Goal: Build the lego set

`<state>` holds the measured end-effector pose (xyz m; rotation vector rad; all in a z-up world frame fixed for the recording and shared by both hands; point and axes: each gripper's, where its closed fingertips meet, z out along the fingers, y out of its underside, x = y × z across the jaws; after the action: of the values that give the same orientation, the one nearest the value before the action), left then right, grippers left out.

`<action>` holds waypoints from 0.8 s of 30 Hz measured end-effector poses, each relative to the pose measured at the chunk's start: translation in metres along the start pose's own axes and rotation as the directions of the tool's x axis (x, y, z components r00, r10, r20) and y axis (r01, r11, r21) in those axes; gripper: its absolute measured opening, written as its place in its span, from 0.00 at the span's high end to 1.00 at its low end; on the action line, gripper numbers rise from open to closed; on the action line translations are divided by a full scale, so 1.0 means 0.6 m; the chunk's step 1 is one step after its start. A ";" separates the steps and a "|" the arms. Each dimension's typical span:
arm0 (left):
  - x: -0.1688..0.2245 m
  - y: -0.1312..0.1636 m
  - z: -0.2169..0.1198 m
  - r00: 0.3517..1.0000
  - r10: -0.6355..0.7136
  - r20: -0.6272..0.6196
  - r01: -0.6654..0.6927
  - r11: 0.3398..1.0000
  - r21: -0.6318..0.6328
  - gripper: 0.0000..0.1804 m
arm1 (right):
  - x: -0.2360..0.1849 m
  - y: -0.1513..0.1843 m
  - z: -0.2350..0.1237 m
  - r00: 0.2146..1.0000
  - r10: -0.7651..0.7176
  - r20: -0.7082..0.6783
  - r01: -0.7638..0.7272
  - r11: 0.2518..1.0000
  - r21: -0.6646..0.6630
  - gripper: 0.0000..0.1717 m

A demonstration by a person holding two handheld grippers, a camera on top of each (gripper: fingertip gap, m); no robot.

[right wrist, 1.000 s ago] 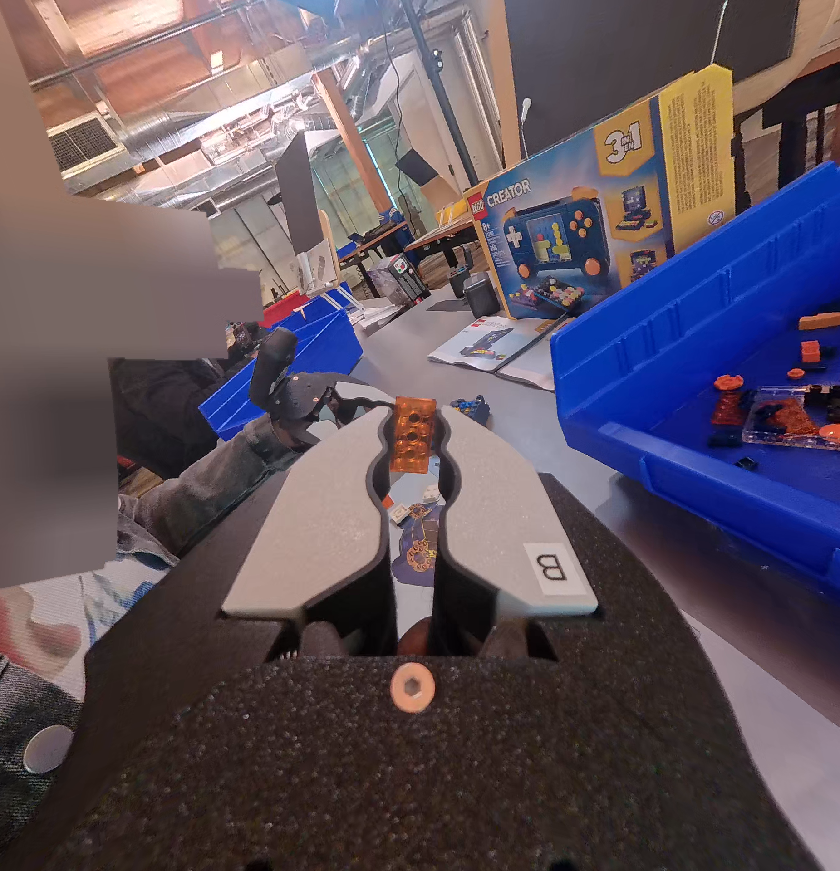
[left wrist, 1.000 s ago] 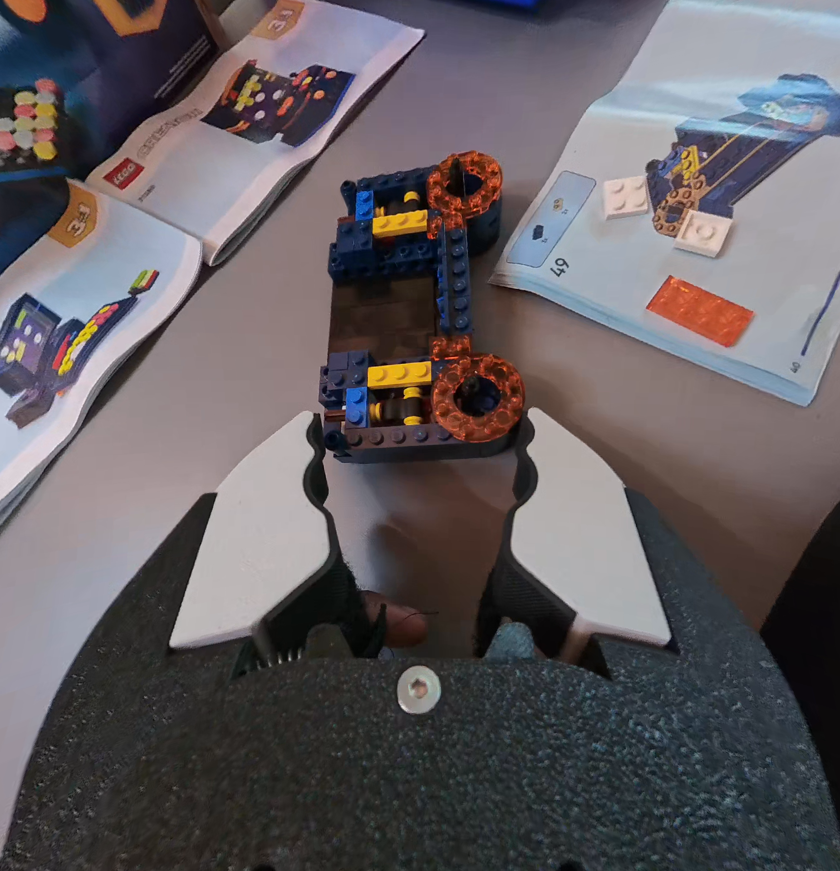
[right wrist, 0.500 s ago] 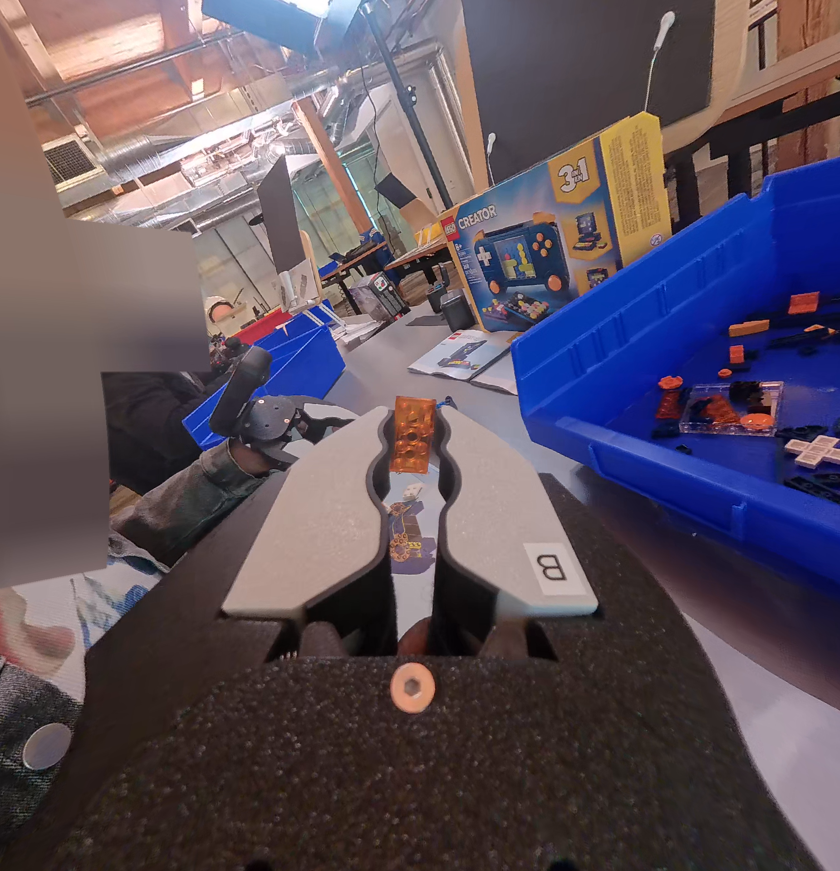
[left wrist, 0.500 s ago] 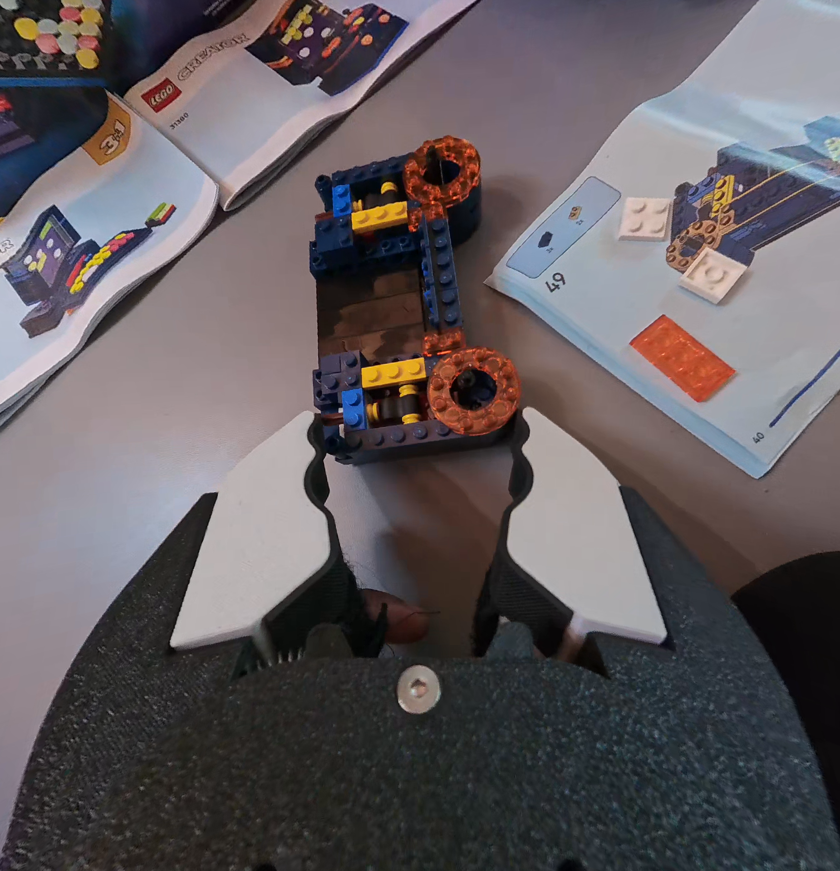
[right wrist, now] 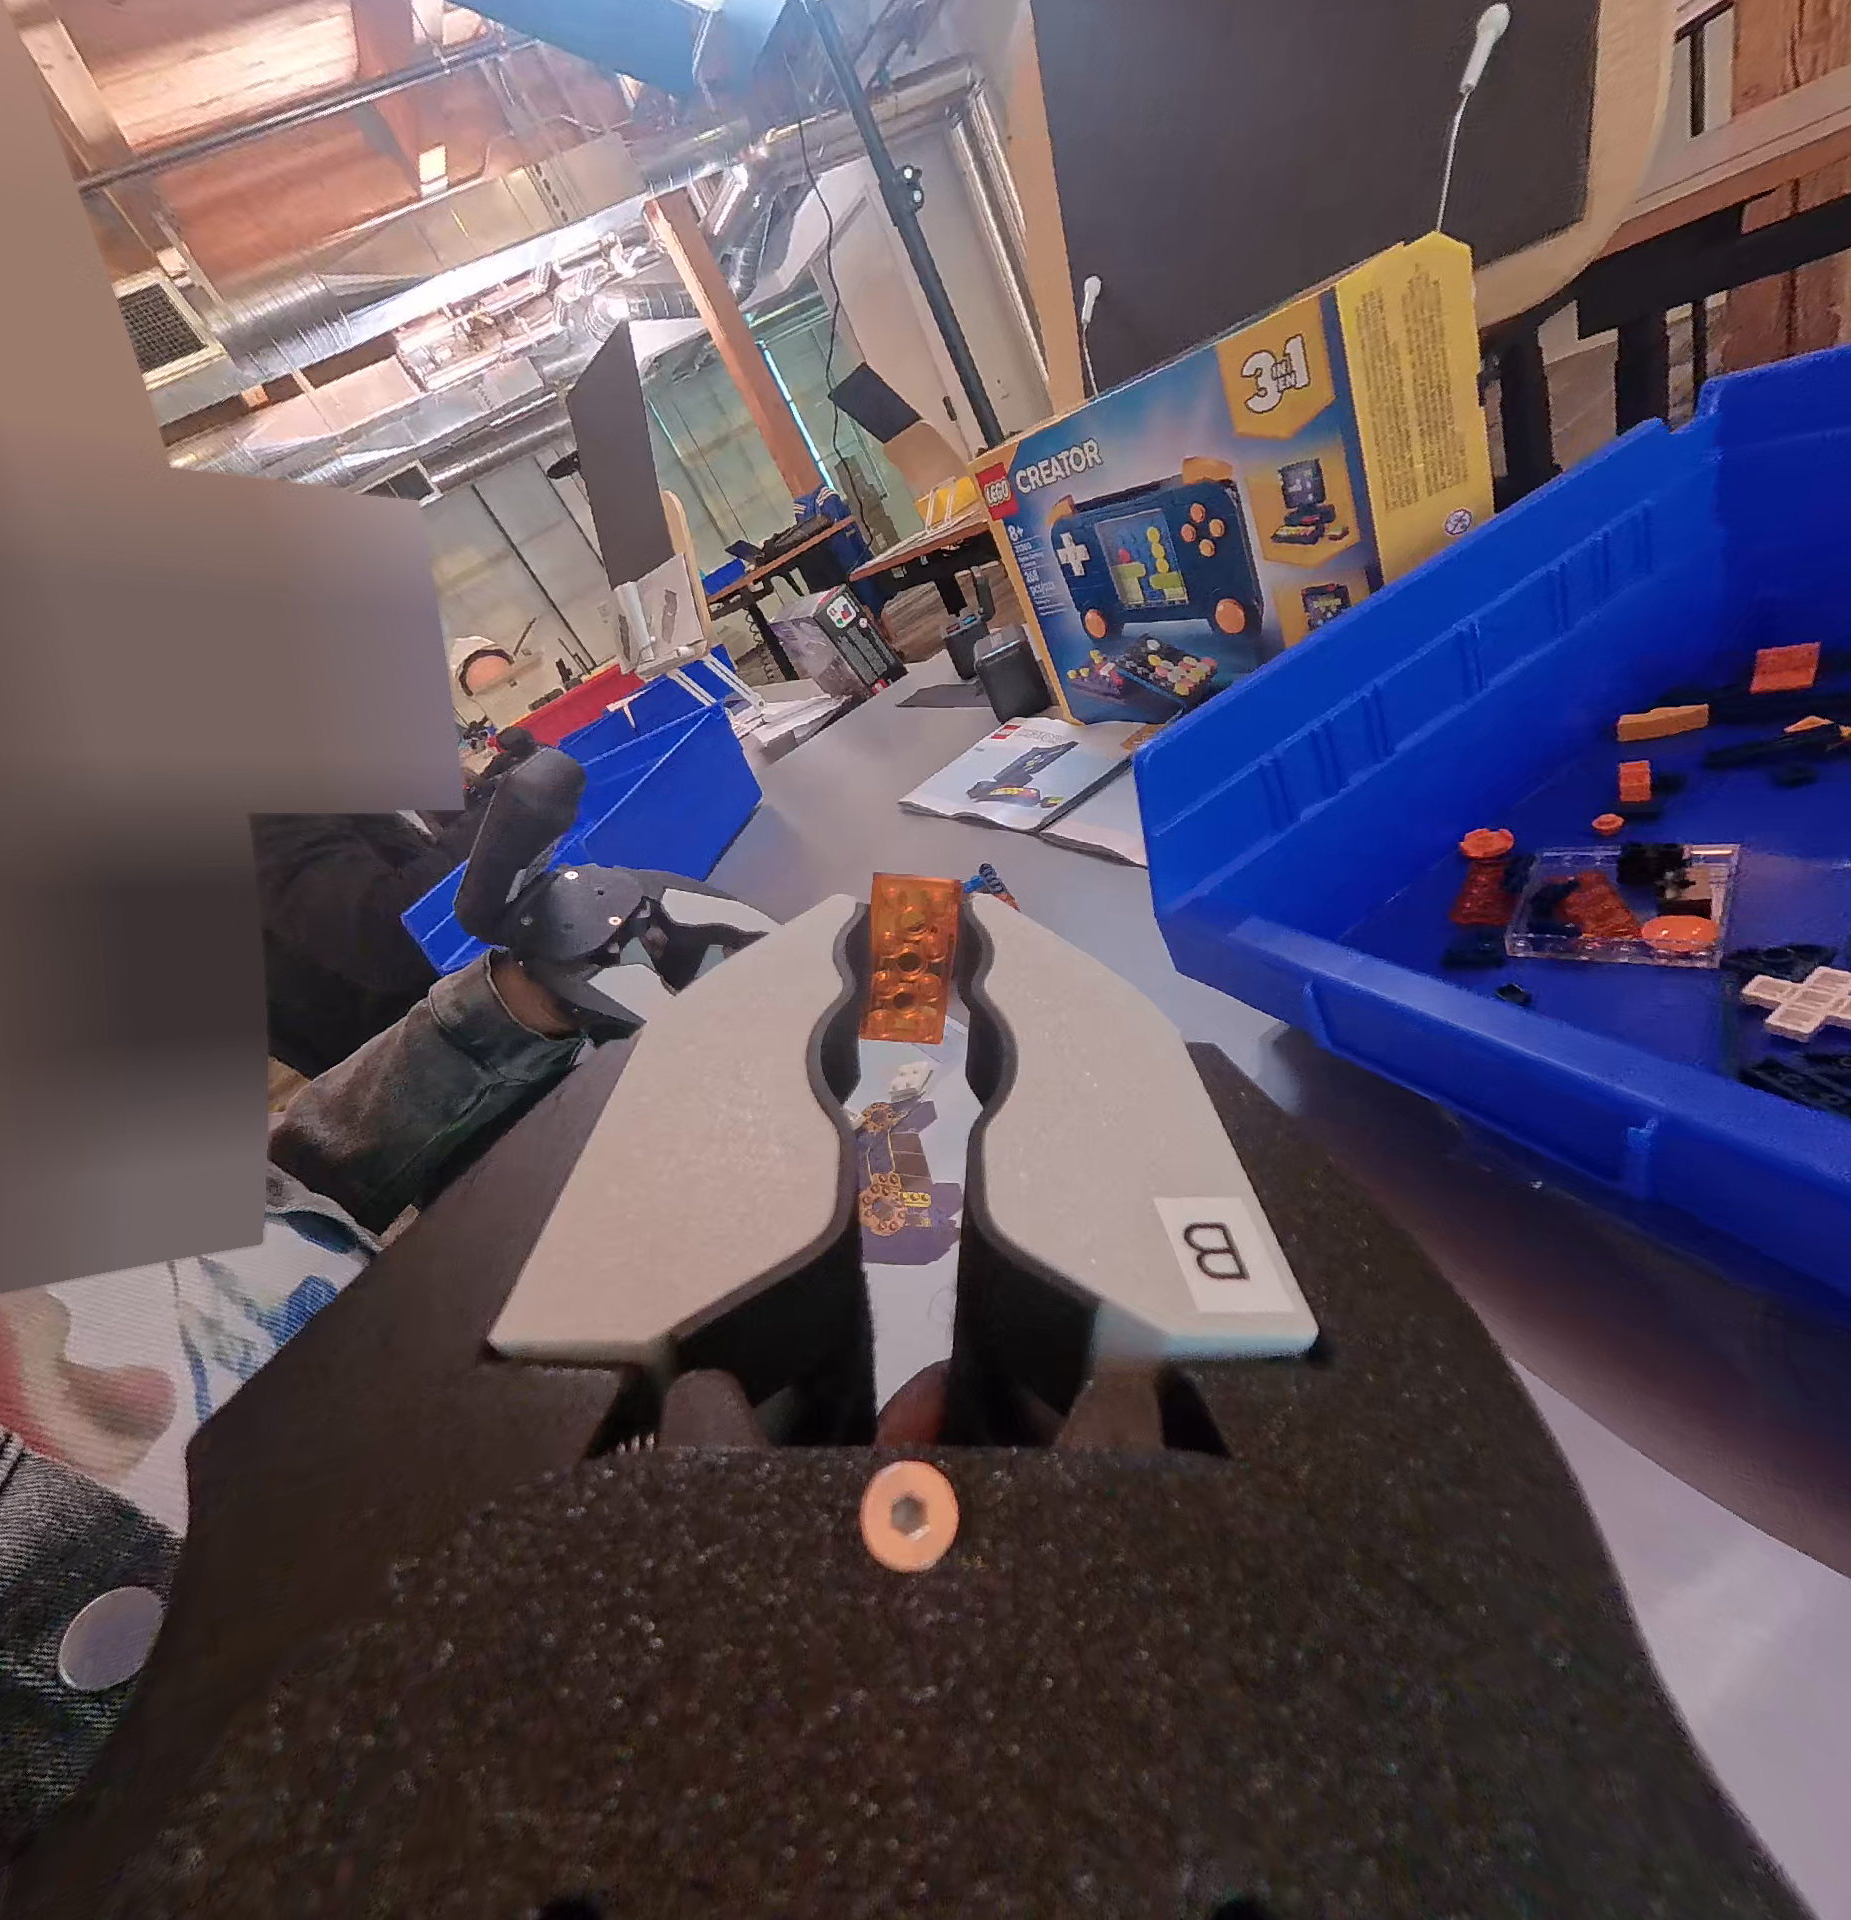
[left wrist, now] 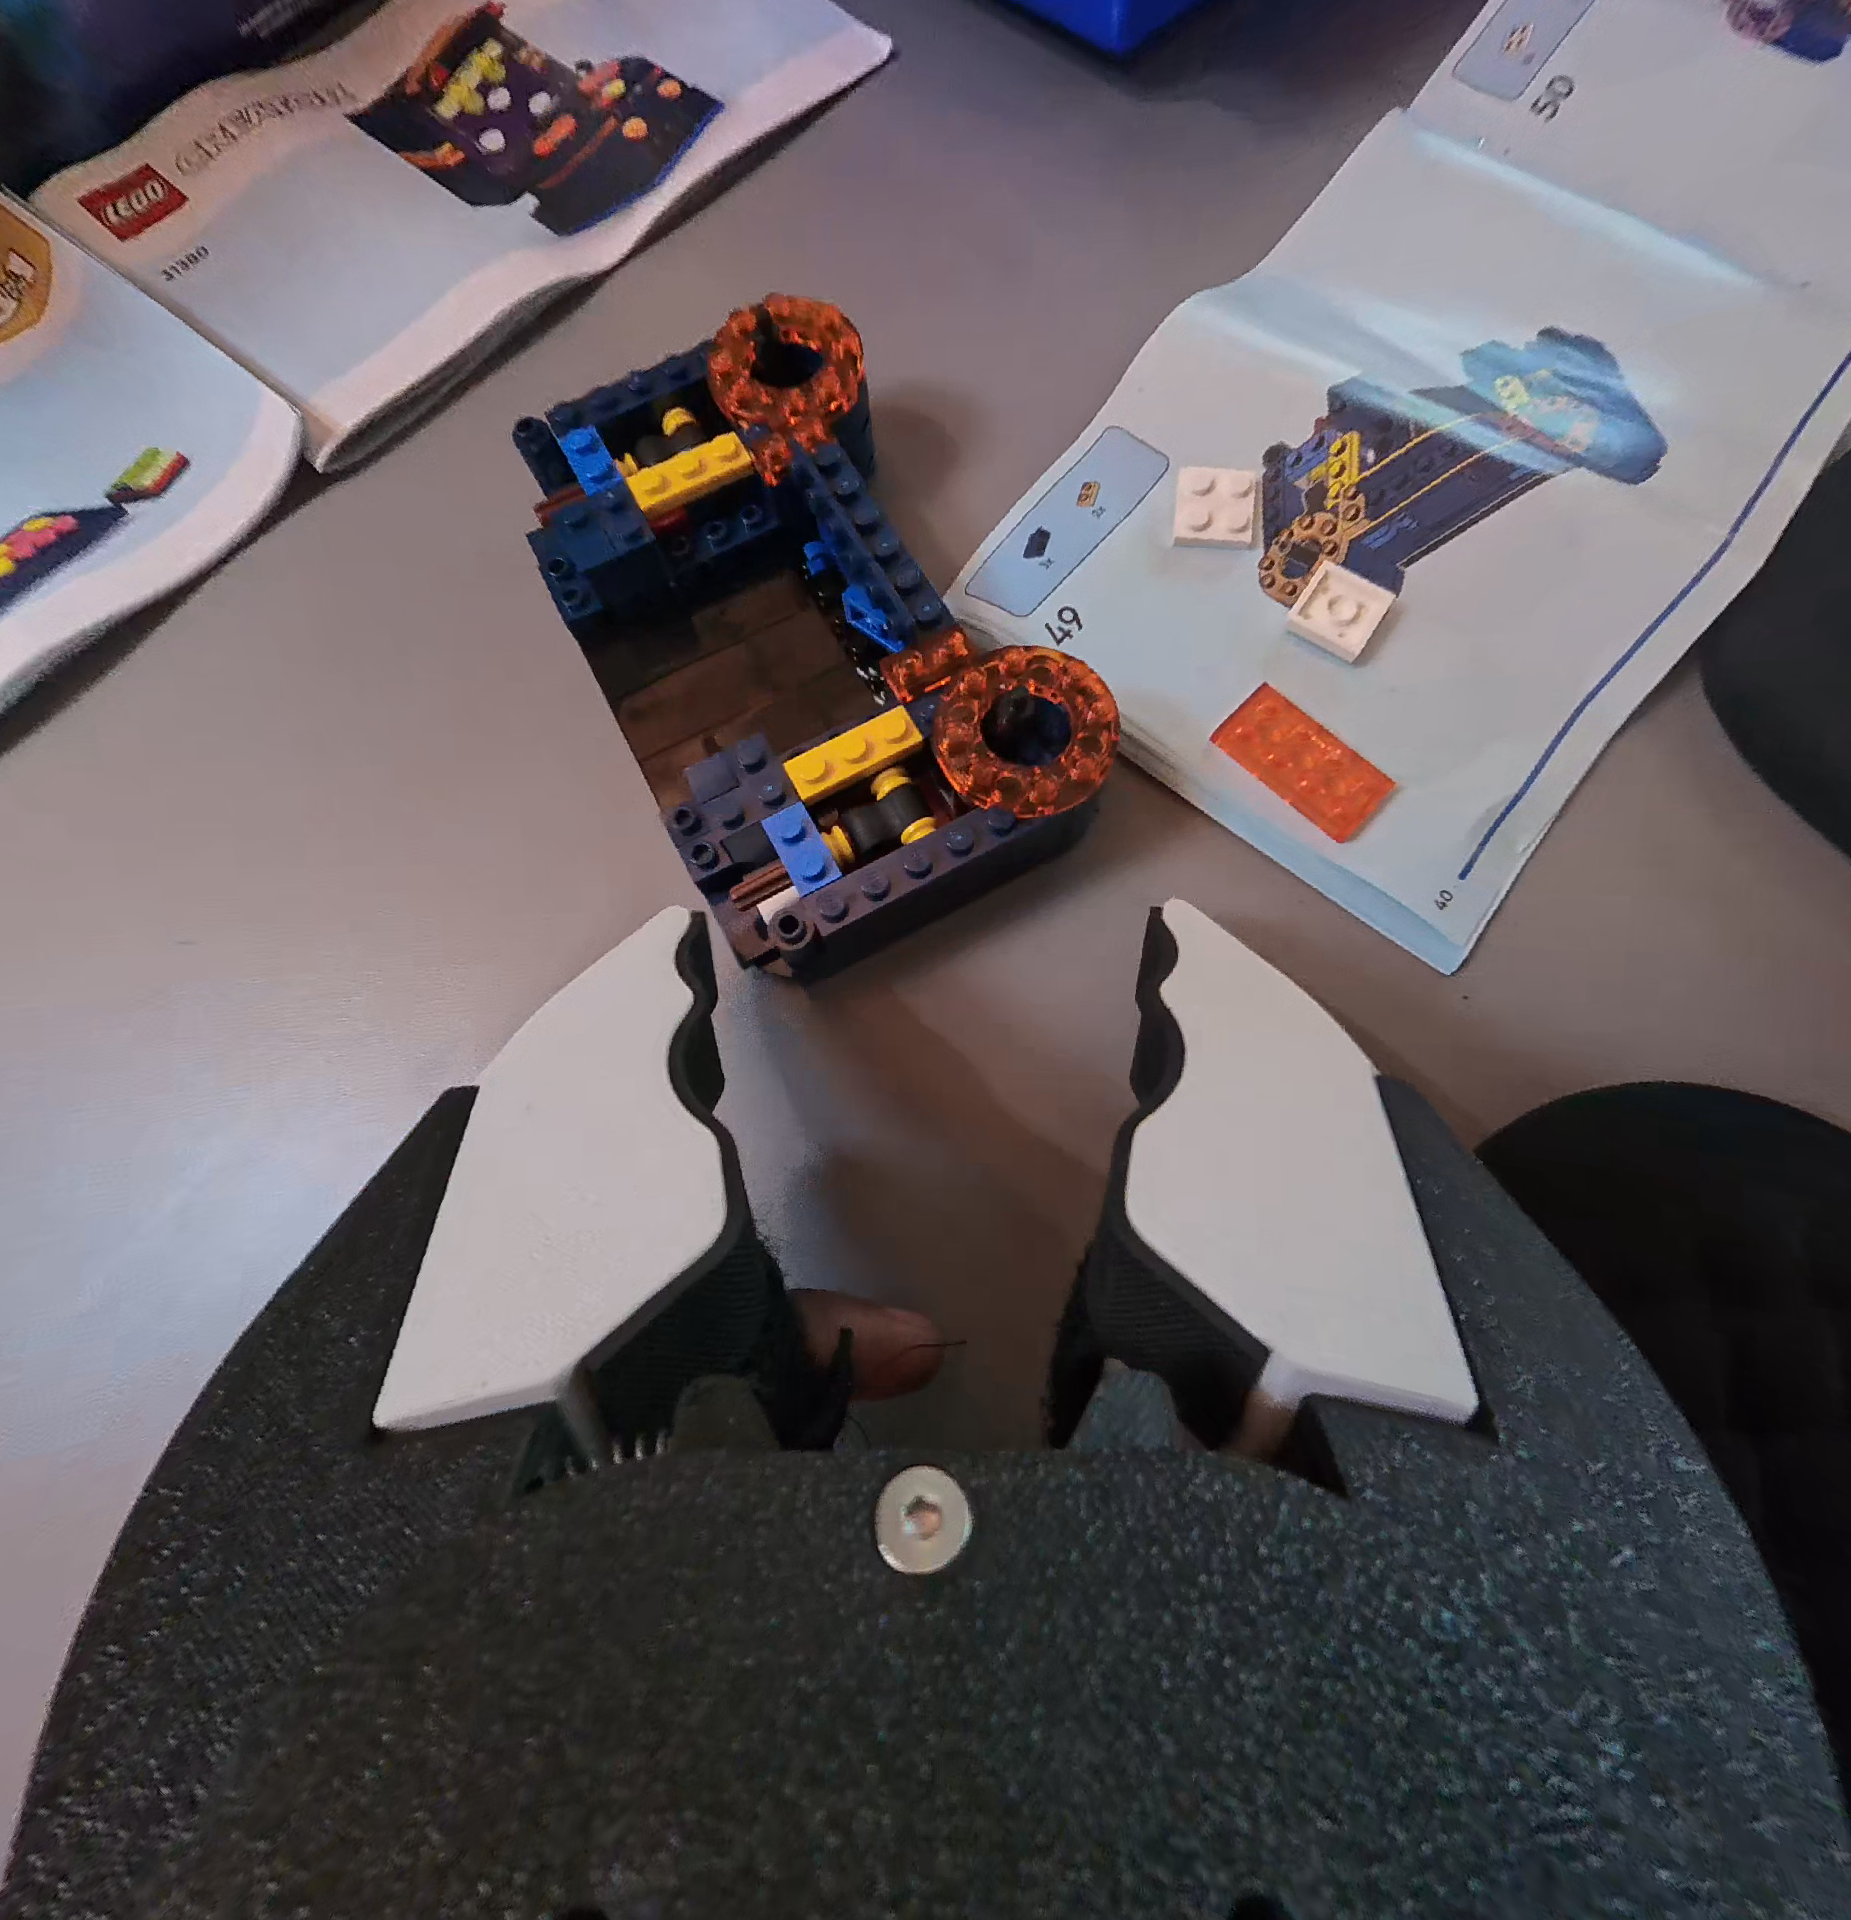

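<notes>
Grey table [left wrist: 277,727]: left gripper [left wrist: 926,925] wide; right gripper [right wrist: 913,914] clamps one orange plate [right wrist: 908,956].

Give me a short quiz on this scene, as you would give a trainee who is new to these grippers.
1. True or false: the left gripper is clamped on the brick model.
2. What does the right gripper hold? A) a white plate B) an orange plate C) a yellow brick
3. Fill in: on the open booklet lie two white plates and one loose ____ plate.

Key:
1. False: its jaws stand wide open, just short of the model's near end.
2. B: the fingers press on its two sides.
3. Orange.
</notes>
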<state>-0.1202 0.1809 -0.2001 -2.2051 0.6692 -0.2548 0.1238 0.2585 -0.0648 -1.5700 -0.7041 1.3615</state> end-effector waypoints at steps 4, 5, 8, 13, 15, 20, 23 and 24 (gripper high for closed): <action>-0.003 -0.014 -0.015 0.999 0.051 0.017 -0.052 0.996 0.078 0.58 | -0.008 0.003 0.012 1.000 -0.003 0.014 0.003 1.000 -0.020 0.91; -0.002 -0.013 -0.016 0.998 0.062 0.021 -0.064 0.994 0.085 0.59 | -0.011 0.005 0.016 1.000 -0.006 0.017 0.006 1.000 -0.027 0.91; -0.001 -0.002 -0.009 0.998 0.063 0.015 -0.064 0.996 0.066 0.59 | -0.020 0.001 0.025 0.999 -0.020 0.033 0.021 0.999 -0.034 0.91; 0.017 -0.006 0.000 0.995 0.092 -0.035 -0.089 0.993 0.073 0.60 | -0.037 -0.004 0.042 0.997 -0.052 0.051 0.056 0.995 -0.084 0.91; 0.021 -0.008 0.000 0.994 0.092 -0.056 -0.087 0.993 0.078 0.60 | -0.052 0.007 0.068 0.994 -0.060 0.093 0.073 0.988 -0.136 0.91; 0.025 -0.016 -0.010 0.992 0.065 -0.105 -0.051 0.990 0.132 0.62 | -0.116 0.085 0.169 0.965 -0.031 0.261 0.131 0.918 -0.375 0.91; 0.024 -0.025 -0.020 0.989 0.035 -0.142 -0.009 0.983 0.183 0.63 | -0.128 0.148 0.229 0.958 -0.085 0.272 0.232 0.788 -0.570 0.91; 0.024 -0.028 -0.024 0.989 0.030 -0.148 0.001 0.980 0.201 0.63 | -0.129 0.163 0.248 0.957 -0.101 0.270 0.255 0.737 -0.626 0.91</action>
<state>-0.1074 0.1728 -0.1786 -2.0006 0.7089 -0.4651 -0.0508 0.1896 -0.1143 -1.8260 -1.5713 1.2083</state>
